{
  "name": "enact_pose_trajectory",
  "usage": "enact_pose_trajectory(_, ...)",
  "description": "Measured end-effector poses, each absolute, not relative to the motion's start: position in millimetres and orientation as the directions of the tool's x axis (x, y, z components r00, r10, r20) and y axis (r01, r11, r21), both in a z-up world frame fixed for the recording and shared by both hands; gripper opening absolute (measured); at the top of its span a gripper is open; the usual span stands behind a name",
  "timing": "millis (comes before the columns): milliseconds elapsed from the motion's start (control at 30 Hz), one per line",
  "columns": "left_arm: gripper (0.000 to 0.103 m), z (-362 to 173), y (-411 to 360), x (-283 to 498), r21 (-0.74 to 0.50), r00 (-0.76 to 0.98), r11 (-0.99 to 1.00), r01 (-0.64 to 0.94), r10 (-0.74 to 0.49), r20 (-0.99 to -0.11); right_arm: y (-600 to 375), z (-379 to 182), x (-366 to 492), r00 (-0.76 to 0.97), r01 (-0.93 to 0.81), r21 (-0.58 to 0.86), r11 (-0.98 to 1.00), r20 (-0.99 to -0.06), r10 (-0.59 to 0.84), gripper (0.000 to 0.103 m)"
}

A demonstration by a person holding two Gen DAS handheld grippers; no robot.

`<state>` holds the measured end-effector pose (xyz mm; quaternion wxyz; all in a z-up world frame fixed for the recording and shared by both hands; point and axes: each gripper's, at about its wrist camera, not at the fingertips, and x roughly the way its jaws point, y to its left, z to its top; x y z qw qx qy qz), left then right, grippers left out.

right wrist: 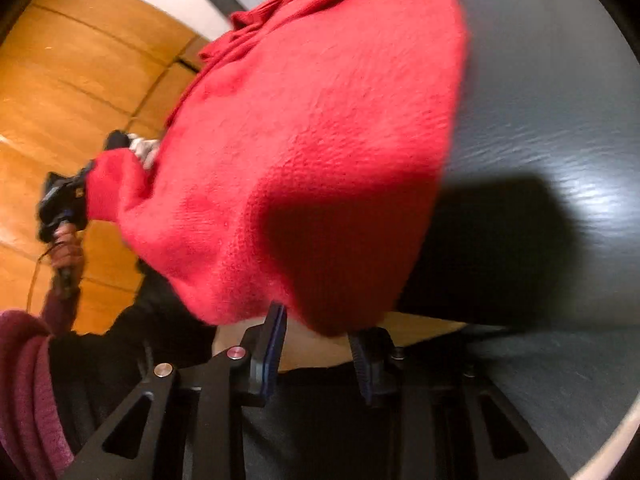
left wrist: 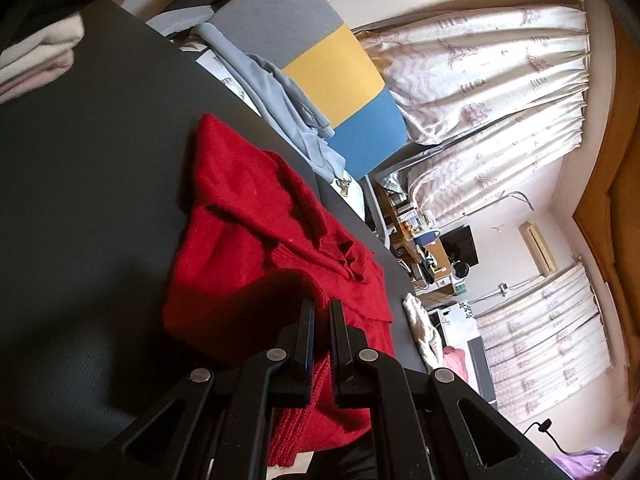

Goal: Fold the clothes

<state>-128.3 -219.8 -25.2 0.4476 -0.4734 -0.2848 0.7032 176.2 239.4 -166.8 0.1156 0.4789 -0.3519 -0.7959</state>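
Step in hand, as I read it: getting the red sweater (right wrist: pixel 312 128) squared on the dark counter (right wrist: pixel 540 100) for a fold.

To do it well:
- Both hems need tension. The near edge hangs over the counter lip in a soft bulge, so it wants pulling flat before any crease.
- Right gripper (right wrist: pixel 316 344) should bite the hem edge only, 1 layer deep, not the bunched knit.
- Lift both corners together, else the loose knit skews.

Layout:
- Sweater lies mostly on the counter, crumpled, collar and folds visible in the left wrist view (left wrist: pixel 260 216). Its near end drapes off the edge toward the person.
- Left gripper (left wrist: pixel 322 312) has its jaws together on the sweater's near edge; red knit sits between and below the fingers. From the right wrist view, that gripper (right wrist: pixel 66 200) holds a sleeve-like end off the counter's side, hand (right wrist: pixel 68 252) on the handle.
- Right gripper sits just under the overhanging hem, jaws apart, pads not pressing cloth. Hem touches or nearly touches the left finger (right wrist: pixel 276 320); blur prevents telling which.
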Motion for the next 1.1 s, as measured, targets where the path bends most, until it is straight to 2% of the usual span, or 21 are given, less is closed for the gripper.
enact_pose_trajectory(33, 0.006, -27, -221, -128, -0.826, -0.153, -0.439, -0.354, 0.898, -0.412, 241, -169, 178, -0.531, -0.137, 0.725, -0.675, -0.629, -0.568, 0.009)
enact_pose_trajectory(133, 0.006, -31, -228, -127, -0.833, -0.162, -0.443, -0.333, 0.897, -0.412, 245, -166, 186, -0.574, -0.077, 0.842, -0.533, -0.475, -0.667, 0.007)
enact_pose_trajectory(233, 0.006, -33, -237, -124, -0.843, -0.164, -0.432, -0.320, 0.902, -0.399, 248, -134, 192, -0.623, 0.054, 0.900, -0.432, -0.308, -0.719, 0.007)
enact_pose_trajectory(400, 0.006, -28, -240, -137, -0.855, -0.172, -0.420, -0.304, 0.907, -0.385, 283, -75, 163, -0.749, 0.225, 0.913, -0.340, -0.061, -0.659, 0.003)
enact_pose_trajectory(500, 0.006, -22, -226, -160, -0.871, -0.176, -0.398, -0.288, 0.916, -0.361, 317, -51, 128, -0.819, 0.254, 0.907, -0.336, 0.018, -0.573, 0.003)
enact_pose_trajectory(567, 0.006, -16, -206, -181, -0.867, -0.183, -0.406, -0.290, 0.913, -0.366, 333, -45, 105, -0.856, 0.184, 0.902, -0.392, -0.050, -0.515, 0.002)
enact_pose_trajectory(633, 0.006, -13, -189, -200, -0.869, -0.192, -0.405, -0.284, 0.912, -0.362, 347, -42, 82, -0.881, 0.089, 0.886, -0.455, -0.143, -0.451, 0.007)
enact_pose_trajectory(667, 0.006, -12, -181, -208, -0.871, -0.195, -0.406, -0.276, 0.911, -0.363, 348, -42, 74, -0.874, 0.026, 0.864, -0.503, -0.224, -0.430, 0.012)
enact_pose_trajectory(700, 0.006, -13, -174, -216, -0.872, -0.194, -0.410, -0.266, 0.909, -0.368, 340, -44, 68, -0.854, -0.024, 0.841, -0.540, -0.298, -0.427, 0.029)
enact_pose_trajectory(733, 0.006, -13, -168, -222, -0.877, -0.190, -0.407, -0.257, 0.911, -0.367, 329, -48, 67, -0.827, -0.062, 0.818, -0.572, -0.363, -0.430, 0.032)
enact_pose_trajectory(833, 0.006, -18, -160, -228, -0.877, -0.180, -0.406, -0.257, 0.912, -0.369, 310, -71, 93, -0.712, -0.182, 0.678, -0.712, -0.590, -0.380, 0.032)
enact_pose_trajectory(900, 0.006, -24, -158, -227, -0.868, -0.165, -0.423, -0.261, 0.905, -0.392, 302, -86, 125, -0.654, -0.254, 0.584, -0.771, -0.691, -0.309, 0.032)
enact_pose_trajectory(967, 0.006, -32, -157, -224, -0.865, -0.138, -0.433, -0.252, 0.901, -0.411, 300, -97, 160, -0.667, -0.276, 0.632, -0.724, -0.668, -0.329, 0.032)
enact_pose_trajectory(1067, 0.006, -42, -162, -211, -0.849, -0.100, -0.450, -0.275, 0.892, -0.440, 292, -114, 202, -0.702, -0.263, 0.745, -0.613, -0.584, -0.409, 0.032)
enact_pose_trajectory(1100, 0.006, -45, -165, -206, -0.839, -0.089, -0.460, -0.289, 0.886, -0.455, 282, -120, 206, -0.693, -0.261, 0.749, -0.609, -0.585, -0.422, 0.032)
